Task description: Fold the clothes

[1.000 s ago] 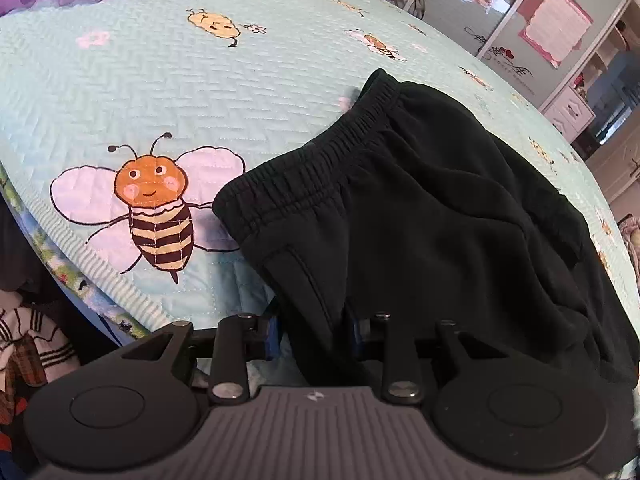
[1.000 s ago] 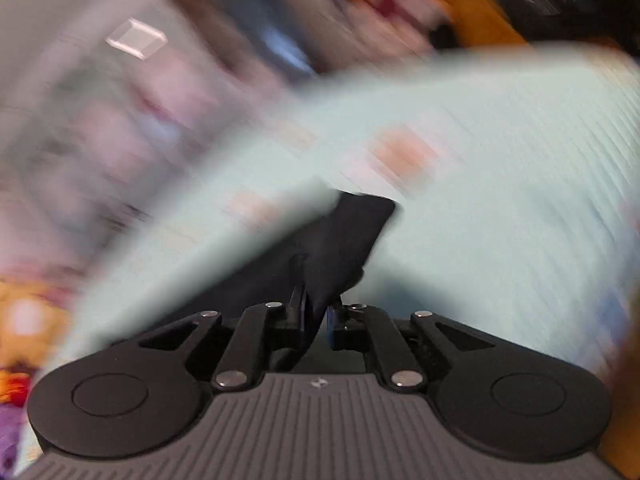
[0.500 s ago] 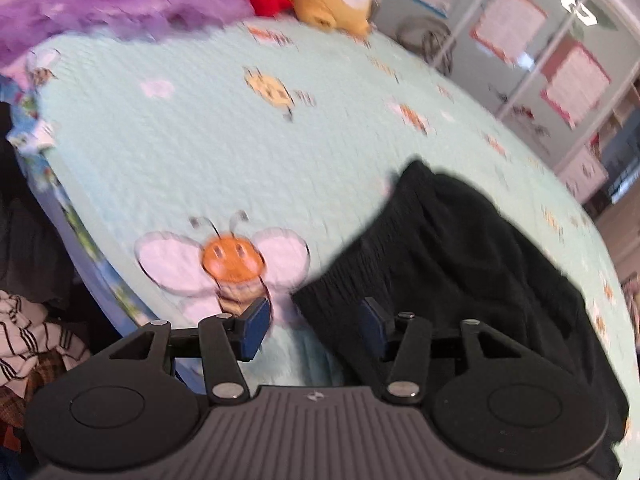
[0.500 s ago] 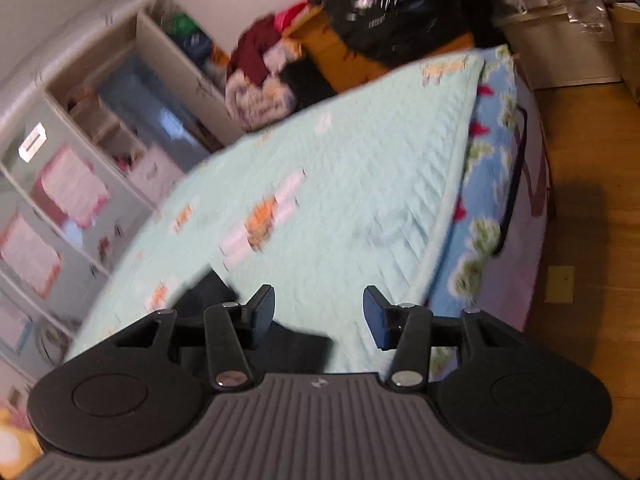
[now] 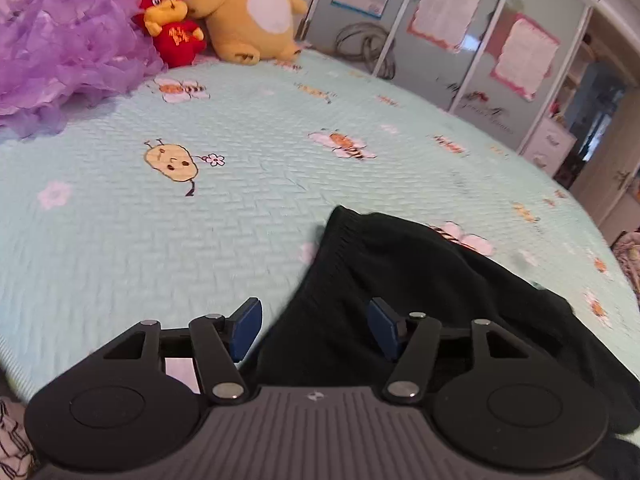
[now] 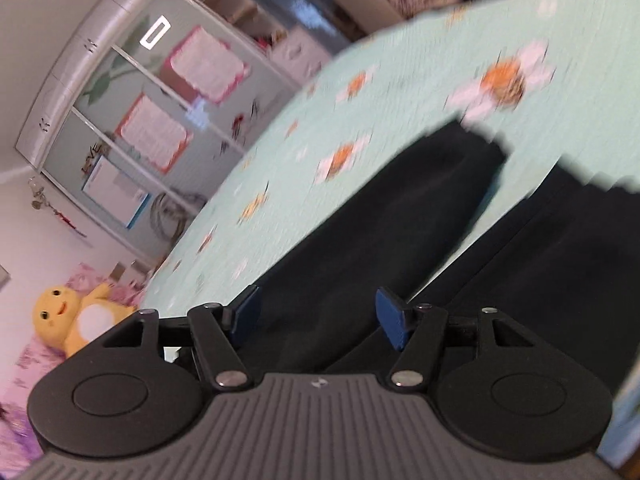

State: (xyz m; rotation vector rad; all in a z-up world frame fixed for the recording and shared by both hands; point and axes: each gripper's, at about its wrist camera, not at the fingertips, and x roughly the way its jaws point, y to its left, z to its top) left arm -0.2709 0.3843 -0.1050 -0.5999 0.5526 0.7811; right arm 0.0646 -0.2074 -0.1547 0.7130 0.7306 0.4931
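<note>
1. Trousers (image 5: 400, 280) lie on the bed (image 5: 200, 220), at 4 o'clock in the left view.
2. Two plush toys (image 5: 248, 12) sit at 12 o'clock, at the bed's far edge.
3. Wardrobe (image 5: 460, 40) stands behind, at 1 o'clock.

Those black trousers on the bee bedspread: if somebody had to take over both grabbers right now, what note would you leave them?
Left gripper: open, empty; its jaws have just been opening, above the waistband end.
Right gripper: open, empty; its jaws have just been opening, above the legs.
Black trousers: lying on the bee bedspread near its front edge, the two legs lying apart in the right wrist view.
Done: garment let go and laid down.
Left: the trousers look only partly folded, so probably bring the legs together and fold them up; the right view is blurred.
</note>
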